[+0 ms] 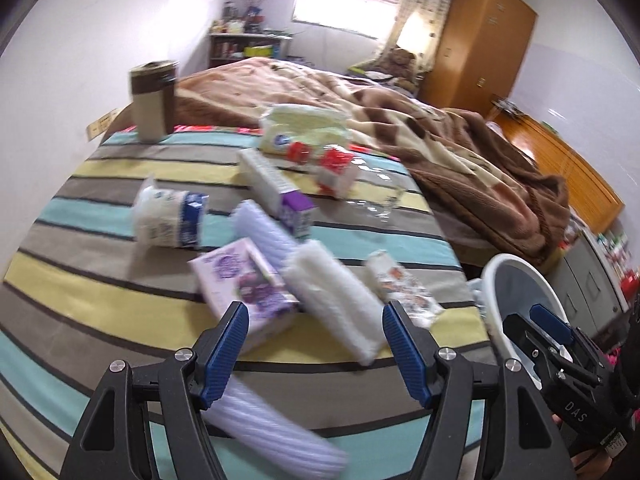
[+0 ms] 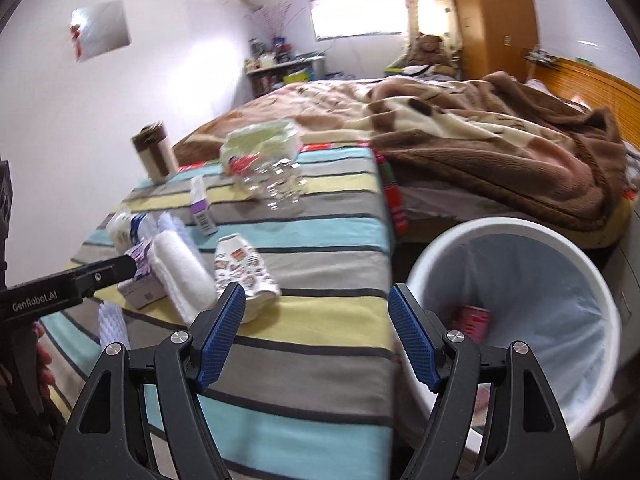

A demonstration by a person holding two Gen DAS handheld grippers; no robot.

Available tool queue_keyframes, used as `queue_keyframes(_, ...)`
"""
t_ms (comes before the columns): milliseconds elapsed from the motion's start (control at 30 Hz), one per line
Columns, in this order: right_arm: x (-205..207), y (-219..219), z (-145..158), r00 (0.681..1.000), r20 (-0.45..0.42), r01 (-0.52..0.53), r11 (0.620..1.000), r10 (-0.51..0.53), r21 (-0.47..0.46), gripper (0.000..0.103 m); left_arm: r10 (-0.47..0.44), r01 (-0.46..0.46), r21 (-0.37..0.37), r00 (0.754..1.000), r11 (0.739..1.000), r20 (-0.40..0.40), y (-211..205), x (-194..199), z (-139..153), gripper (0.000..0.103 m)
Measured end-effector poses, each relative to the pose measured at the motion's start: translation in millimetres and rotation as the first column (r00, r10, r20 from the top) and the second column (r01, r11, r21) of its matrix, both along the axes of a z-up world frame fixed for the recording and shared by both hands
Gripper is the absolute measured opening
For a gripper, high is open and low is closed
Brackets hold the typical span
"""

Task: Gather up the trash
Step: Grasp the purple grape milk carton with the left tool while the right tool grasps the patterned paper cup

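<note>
Trash lies on a striped cloth point(image 1: 100, 280): a white foam roll point(image 1: 332, 300), a purple box point(image 1: 240, 284), a lavender foam sleeve point(image 1: 262, 232), a patterned packet point(image 1: 400, 284), a tissue packet point(image 1: 168, 216), a white-and-purple carton point(image 1: 276, 192) and a crushed clear bottle point(image 1: 344, 172). My left gripper point(image 1: 316, 344) is open just above the foam roll and the purple box, and its pads touch nothing. My right gripper point(image 2: 318, 336) is open and empty over the cloth's edge, beside the white bin point(image 2: 440, 248). A red item point(image 2: 474, 322) lies inside the bin.
A brown-and-cream cup point(image 1: 154, 100) and a yellow-green tissue pack point(image 1: 304, 128) stand at the far end of the cloth. Behind it is a bed with a brown blanket point(image 1: 460, 152). A wooden wardrobe point(image 1: 484, 40) stands in the far corner.
</note>
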State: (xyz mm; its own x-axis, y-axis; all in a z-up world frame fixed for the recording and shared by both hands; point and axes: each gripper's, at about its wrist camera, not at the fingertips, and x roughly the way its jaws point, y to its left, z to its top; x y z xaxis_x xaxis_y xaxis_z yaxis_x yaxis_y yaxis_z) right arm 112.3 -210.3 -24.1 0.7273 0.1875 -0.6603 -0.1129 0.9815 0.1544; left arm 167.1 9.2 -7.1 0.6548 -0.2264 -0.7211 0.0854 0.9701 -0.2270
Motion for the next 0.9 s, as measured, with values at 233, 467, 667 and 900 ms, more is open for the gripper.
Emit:
queue_keyframes(233, 21, 21, -10, 0.994, -0.055, -0.094, 0.995, 0.093, -0.022, 0.075, 0.062, -0.062, -0.002, 0.997, 0.998, -0.041, 27, 10, -11, 0.069)
queue_keyframes(467, 38, 34, -19, 0.984, -0.112, -0.143, 0.989, 0.137, -0.046, 0.075, 0.086, -0.087, -0.01, 0.993, 0.996, -0.085, 39, 23, -24, 0.069)
queue_keyframes(667, 44, 44, -23, 0.974, -0.136, -0.191, 0.98, 0.181, -0.063, 0.075, 0.09, -0.092, -0.02, 0.991, 0.996, -0.095, 39, 34, -28, 0.069)
queue_keyframes(900, 48, 37, -26, 0.975, -0.151, -0.172, 0.984, 0.164, -0.04, 0.075, 0.064, -0.065, -0.007, 0.991, 0.998, -0.114, 27, 44, -34, 0.069)
